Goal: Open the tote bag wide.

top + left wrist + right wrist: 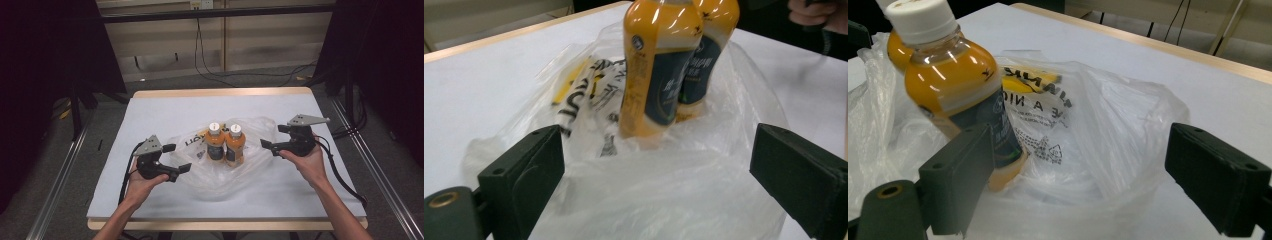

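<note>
Lab: dark curtains, cables, railed table.

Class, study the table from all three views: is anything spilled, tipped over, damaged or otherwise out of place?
Nothing stands out. Two orange drink bottles stand upright, side by side, caps on, in the middle of a crumpled clear plastic bag on the white table. No spill shows. The left gripper and right gripper flank the bag, both open.

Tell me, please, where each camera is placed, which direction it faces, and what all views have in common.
High view: above the person's side, facing forward and down on the table; forearms, hands, left gripper, right gripper.
Left gripper view: on the left gripper, facing two orange bottles in the plastic bag; own jaws.
Right gripper view: on the right gripper, facing the bottles from the other side; own jaws.
Shared: bottles, bag.
</note>
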Demonstrator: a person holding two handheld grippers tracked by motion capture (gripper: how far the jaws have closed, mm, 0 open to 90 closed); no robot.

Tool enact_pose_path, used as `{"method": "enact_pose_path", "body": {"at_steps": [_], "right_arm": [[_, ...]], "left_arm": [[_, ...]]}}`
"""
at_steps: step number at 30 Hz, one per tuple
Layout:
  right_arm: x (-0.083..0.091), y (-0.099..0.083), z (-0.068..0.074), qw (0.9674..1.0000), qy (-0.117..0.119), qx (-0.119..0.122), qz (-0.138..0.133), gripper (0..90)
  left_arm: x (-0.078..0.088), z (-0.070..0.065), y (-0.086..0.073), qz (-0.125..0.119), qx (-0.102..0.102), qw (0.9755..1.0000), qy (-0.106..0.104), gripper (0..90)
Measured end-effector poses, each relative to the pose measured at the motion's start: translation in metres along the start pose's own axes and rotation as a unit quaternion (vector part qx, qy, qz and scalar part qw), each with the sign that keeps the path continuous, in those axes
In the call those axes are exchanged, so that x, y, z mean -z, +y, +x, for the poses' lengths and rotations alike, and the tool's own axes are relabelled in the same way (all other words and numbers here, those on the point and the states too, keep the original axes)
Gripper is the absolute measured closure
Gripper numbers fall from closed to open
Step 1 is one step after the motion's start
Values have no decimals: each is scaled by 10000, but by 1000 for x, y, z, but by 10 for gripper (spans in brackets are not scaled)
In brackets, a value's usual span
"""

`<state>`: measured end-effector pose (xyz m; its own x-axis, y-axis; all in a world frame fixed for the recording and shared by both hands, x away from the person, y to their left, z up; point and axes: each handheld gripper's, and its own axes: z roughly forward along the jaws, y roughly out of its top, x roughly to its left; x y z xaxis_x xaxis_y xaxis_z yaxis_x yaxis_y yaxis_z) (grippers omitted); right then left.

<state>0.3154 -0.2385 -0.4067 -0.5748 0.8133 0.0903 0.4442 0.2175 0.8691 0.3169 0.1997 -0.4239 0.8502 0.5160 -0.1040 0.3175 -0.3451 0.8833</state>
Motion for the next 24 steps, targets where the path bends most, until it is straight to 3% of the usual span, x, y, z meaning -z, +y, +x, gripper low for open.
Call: {"method": "enact_pose_path", "body": {"at_steps": [4, 11, 14, 17, 18, 20, 23, 24], "right_arm": [[20, -9, 2, 9998, -42, -126, -151, 121], [52, -27, 12, 9994, -246, -55, -255, 131], [63, -36, 15, 9990, -358, -102, -243, 131], [73, -46, 15, 9982, -444, -299, -287, 138], [77, -51, 17, 9978, -545, -240, -298, 142], [82, -60, 19, 9970, -690, -236, -265, 142], [90, -70, 21, 9966, -695, -377, -229, 140], [93, -73, 22, 9963, -751, -351, -233, 141]], "left_arm": [[11, 3, -9, 76, 1, 9998, 163, 63], [31, 2, -17, 45, 143, 9990, 418, 56], [37, 2, -23, -17, 207, 9987, 457, 44], [42, -1, -28, -17, 225, 9985, 490, 40], [43, -3, -30, -27, 167, 9988, 458, 37], [45, -5, -34, 20, 129, 9988, 477, 33], [47, -7, -40, 157, 48, 9983, 562, 32], [48, -8, -43, 151, 128, 9983, 546, 29]]}}
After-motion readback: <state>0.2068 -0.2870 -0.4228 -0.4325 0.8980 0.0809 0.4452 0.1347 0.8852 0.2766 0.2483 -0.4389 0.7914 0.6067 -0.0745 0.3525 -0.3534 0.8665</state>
